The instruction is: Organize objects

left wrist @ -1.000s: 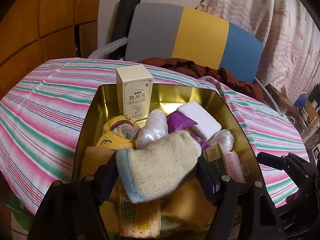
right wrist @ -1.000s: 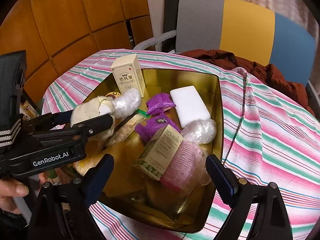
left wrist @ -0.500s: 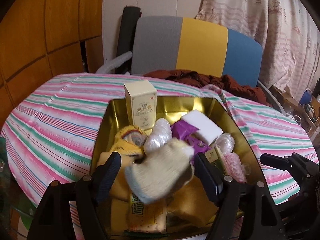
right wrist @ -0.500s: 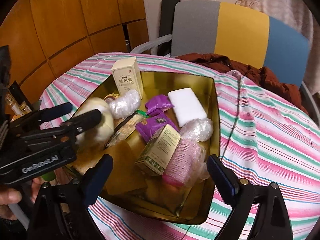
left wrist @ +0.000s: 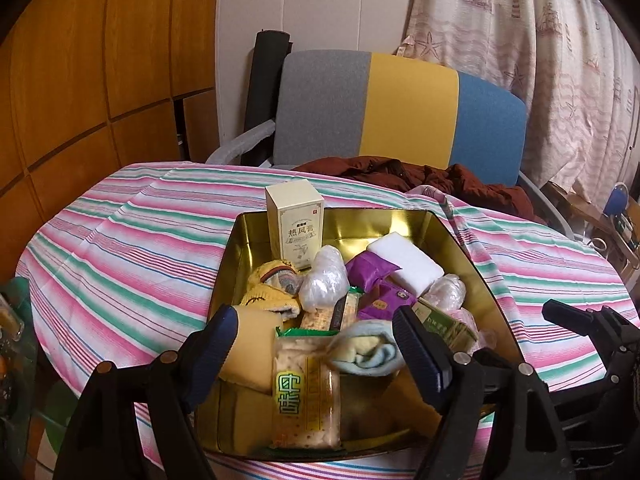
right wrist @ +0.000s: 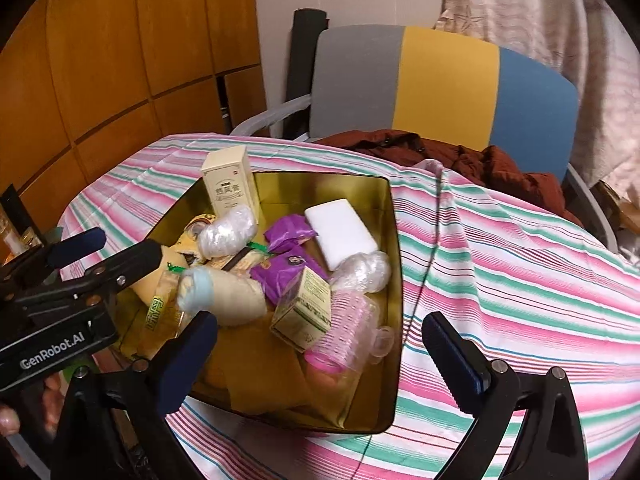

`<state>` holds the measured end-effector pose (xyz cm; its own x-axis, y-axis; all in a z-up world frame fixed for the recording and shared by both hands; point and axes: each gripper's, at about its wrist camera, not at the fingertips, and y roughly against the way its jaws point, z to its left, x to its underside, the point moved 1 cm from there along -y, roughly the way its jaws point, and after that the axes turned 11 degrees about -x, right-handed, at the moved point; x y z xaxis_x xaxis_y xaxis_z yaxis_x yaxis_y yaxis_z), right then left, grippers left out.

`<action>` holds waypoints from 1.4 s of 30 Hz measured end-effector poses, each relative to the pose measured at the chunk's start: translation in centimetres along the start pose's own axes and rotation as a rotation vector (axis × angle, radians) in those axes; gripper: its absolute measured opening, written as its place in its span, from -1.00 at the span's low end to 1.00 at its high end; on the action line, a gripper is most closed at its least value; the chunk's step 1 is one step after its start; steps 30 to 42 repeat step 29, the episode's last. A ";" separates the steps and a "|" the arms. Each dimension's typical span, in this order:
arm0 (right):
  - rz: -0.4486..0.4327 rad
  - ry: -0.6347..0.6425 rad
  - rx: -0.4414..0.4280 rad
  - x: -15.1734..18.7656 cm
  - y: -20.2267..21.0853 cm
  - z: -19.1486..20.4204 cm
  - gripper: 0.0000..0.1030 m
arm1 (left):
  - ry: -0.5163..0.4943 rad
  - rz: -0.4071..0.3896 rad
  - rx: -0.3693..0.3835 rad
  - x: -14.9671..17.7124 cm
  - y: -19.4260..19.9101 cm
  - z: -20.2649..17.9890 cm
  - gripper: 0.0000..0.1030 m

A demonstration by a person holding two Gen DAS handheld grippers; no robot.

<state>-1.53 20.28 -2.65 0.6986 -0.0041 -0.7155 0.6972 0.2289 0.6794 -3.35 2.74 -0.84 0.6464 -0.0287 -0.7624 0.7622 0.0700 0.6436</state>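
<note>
Left wrist view: the left gripper (left wrist: 312, 344) hangs over the tin's (left wrist: 452, 236) near end, jaws wide and empty, the sock (left wrist: 366, 350) lying loose inside the tin, while the right gripper (right wrist: 320, 354) hovers there too, jaws spread, holding nothing.

The gold metal tin (left wrist: 448, 232) hides its near rim behind the left claw (left wrist: 316, 356), and the rolled cream sock (left wrist: 366, 350) appears blurred.
</note>
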 end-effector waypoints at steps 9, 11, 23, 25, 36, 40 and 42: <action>-0.032 -0.021 -0.061 0.9 1.6 0.7 0.99 | 0.009 0.008 -0.082 0.7 0.6 1.1 0.57; -0.051 -0.022 -0.047 0.9 2.1 0.8 0.99 | 0.033 0.007 -0.087 0.8 0.8 1.8 0.57; -0.040 -0.100 0.077 1.4 1.3 -1.1 0.99 | 0.106 -0.016 -0.134 1.8 1.3 4.3 0.25; -0.038 -0.093 0.086 1.5 1.2 -1.0 0.99 | 0.103 -0.027 -0.130 1.8 1.5 4.2 0.18; -0.046 -0.090 0.093 1.5 1.2 -1.0 0.99 | 0.091 -0.027 -0.107 1.9 1.7 3.8 0.16; -0.046 -0.090 0.093 1.5 1.2 -1.0 0.99 | 0.091 -0.027 -0.107 1.9 1.7 3.8 0.16; -0.046 -0.090 0.093 1.5 1.2 -1.0 0.99 | 0.091 -0.027 -0.107 1.9 1.7 3.8 0.16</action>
